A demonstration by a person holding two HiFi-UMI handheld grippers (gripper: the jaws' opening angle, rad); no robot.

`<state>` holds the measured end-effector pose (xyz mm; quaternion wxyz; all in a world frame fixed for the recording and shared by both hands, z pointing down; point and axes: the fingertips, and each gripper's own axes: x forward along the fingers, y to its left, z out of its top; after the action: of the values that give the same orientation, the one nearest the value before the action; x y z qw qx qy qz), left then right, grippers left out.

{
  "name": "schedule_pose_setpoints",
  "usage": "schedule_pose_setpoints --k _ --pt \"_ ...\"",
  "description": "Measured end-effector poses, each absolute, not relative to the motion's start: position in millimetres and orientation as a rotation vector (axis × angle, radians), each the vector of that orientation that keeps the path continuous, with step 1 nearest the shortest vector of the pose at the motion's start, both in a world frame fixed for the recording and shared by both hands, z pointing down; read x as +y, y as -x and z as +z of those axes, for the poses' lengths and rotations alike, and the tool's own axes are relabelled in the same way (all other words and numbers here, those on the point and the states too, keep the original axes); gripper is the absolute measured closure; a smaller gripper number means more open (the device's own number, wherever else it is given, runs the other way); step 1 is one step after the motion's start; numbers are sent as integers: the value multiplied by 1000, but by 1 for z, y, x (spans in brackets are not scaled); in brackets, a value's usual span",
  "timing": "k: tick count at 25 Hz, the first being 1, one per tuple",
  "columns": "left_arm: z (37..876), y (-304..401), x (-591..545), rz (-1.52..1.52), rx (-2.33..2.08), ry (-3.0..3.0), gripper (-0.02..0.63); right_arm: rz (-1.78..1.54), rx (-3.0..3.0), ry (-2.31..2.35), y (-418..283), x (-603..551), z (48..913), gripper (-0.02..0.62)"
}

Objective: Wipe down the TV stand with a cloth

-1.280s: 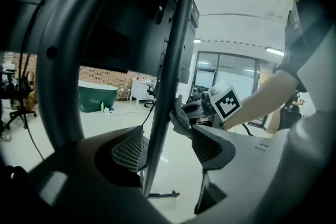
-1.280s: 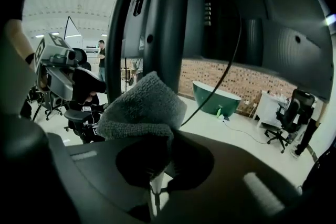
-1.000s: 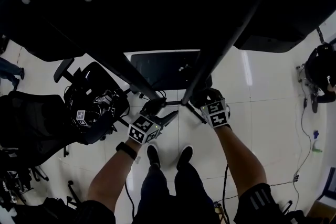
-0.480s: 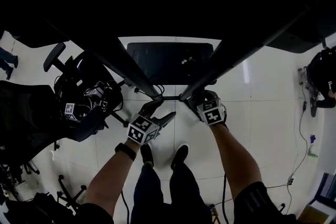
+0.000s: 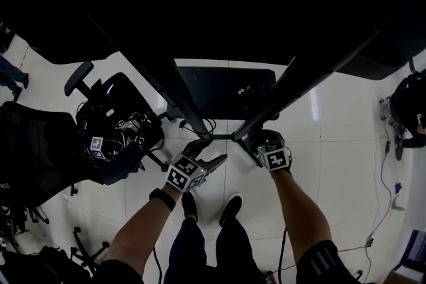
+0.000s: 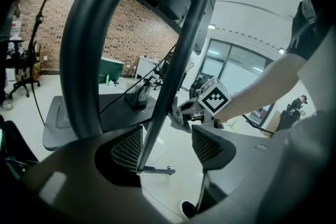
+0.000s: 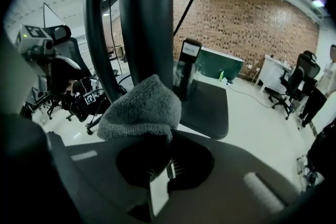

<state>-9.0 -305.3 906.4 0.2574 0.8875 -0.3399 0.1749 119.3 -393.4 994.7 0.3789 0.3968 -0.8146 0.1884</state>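
Note:
The TV stand is black: two slanted struts (image 5: pixel 170 86) (image 5: pixel 299 76) run down to a short crossbar above a dark base plate (image 5: pixel 219 90) on the white floor. My right gripper (image 5: pixel 256 143) is shut on a grey cloth (image 7: pixel 142 110), which presses against the thick black strut (image 7: pixel 147 18). My left gripper (image 5: pixel 203 153) is open, and in the left gripper view its jaws (image 6: pixel 167 139) stand either side of a thin dark pole (image 6: pixel 173 71) without gripping it. That view also shows the right gripper's marker cube (image 6: pixel 215 99) and the cloth (image 6: pixel 176 113).
A black office chair (image 5: pixel 113 136) loaded with gear stands to the left, close to the left arm. The person's shoes (image 5: pixel 229 206) are just behind the grippers. Cables trail over the floor at the right, where another person (image 5: pixel 409 100) sits. A dark box (image 7: pixel 184 73) stands on the base plate.
The head camera's aim has shifted. Both grippers stay at the foot of the struts; the right one with the cloth sits slightly lower along its strut.

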Motion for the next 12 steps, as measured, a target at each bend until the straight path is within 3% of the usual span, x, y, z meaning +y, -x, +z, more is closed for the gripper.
schedule_pose_setpoints --k 4,12 --pt "855 17 -299 435 -919 -2457 290 381 -2186 -1088 -120 -380 926 586" --pt "676 29 -279 249 -967 -2686 290 112 -2445 -1205 -96 -347 703 586"
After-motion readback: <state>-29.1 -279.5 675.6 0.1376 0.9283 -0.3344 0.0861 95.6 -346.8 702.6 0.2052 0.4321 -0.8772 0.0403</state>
